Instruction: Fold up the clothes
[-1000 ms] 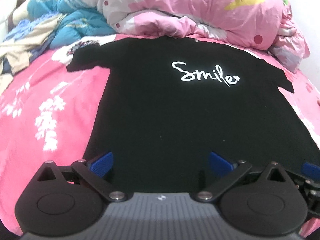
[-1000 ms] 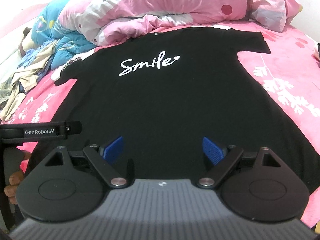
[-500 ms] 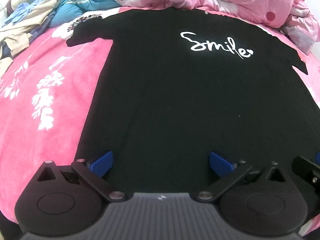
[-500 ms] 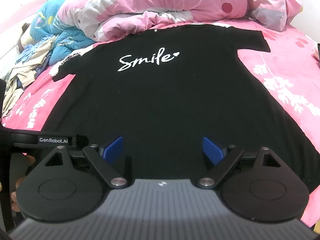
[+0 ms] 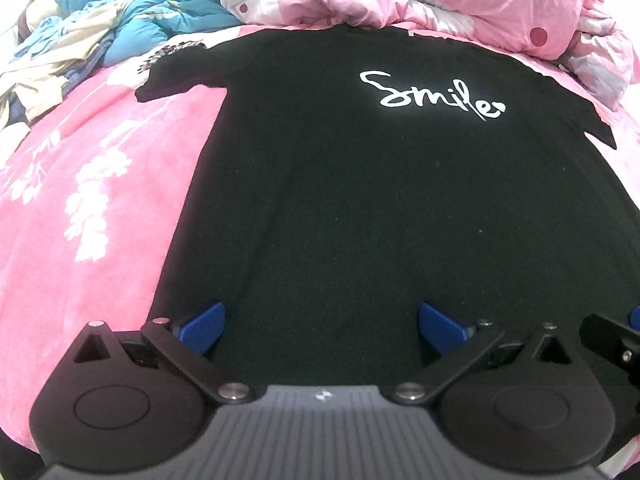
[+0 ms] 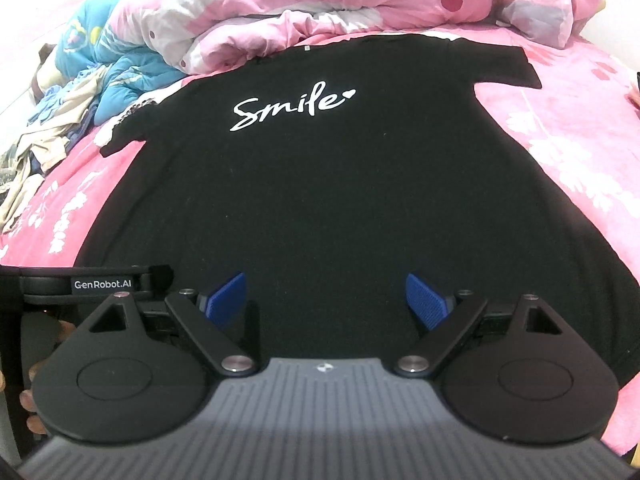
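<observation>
A black T-shirt (image 5: pixel 360 200) (image 6: pixel 320 184) with a white "Smile" print lies flat and face up on the pink floral bedsheet, collar at the far side, sleeves spread out. My left gripper (image 5: pixel 322 326) hovers open over the shirt's near hem, toward its left side, blue pads wide apart with nothing between them. My right gripper (image 6: pixel 326 300) is also open above the lower hem, further right, nothing between its pads. In the right wrist view the left gripper's body (image 6: pixel 92 282) shows at the left edge, with a hand behind it.
A rumpled pink quilt (image 5: pixel 460 0) (image 6: pixel 340 4) is heaped just beyond the collar. A blue quilt (image 5: pixel 160 20) and a pile of loose clothes (image 5: pixel 44 60) lie at the far left. Pink sheet (image 5: pixel 80 200) (image 6: pixel 580 140) is bare on both sides of the shirt.
The left wrist view tilted down and back up slightly; the shirt sits a little lower in frame than half a second ago. The right gripper stayed still. Both stay open.
</observation>
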Demonstrator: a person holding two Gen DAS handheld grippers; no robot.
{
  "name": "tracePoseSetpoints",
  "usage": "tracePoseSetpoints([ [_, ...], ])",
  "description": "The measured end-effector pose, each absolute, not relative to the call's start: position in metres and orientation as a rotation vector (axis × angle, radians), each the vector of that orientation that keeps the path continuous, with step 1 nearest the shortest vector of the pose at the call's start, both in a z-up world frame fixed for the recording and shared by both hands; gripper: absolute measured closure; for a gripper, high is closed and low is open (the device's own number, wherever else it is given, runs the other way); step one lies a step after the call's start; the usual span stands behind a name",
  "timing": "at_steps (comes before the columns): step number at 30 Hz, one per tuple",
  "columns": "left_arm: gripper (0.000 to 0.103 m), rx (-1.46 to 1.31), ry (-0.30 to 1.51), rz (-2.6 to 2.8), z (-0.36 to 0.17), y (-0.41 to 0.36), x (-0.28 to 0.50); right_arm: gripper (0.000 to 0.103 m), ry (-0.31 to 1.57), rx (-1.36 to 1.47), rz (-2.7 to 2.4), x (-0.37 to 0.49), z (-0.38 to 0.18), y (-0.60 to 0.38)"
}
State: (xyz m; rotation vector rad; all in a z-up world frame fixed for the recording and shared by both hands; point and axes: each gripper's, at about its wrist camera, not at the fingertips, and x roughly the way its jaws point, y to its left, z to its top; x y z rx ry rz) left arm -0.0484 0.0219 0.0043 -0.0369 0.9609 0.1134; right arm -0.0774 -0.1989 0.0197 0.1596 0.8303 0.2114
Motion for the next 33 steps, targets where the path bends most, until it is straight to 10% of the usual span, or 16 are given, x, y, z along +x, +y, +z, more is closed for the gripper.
tracePoseSetpoints([
  [33,0.000,-0.034,0.961,0.089,0.004,0.030,-0.046,0.006,0.817,0.001,0.195,-0.082,0.007,-0.180],
])
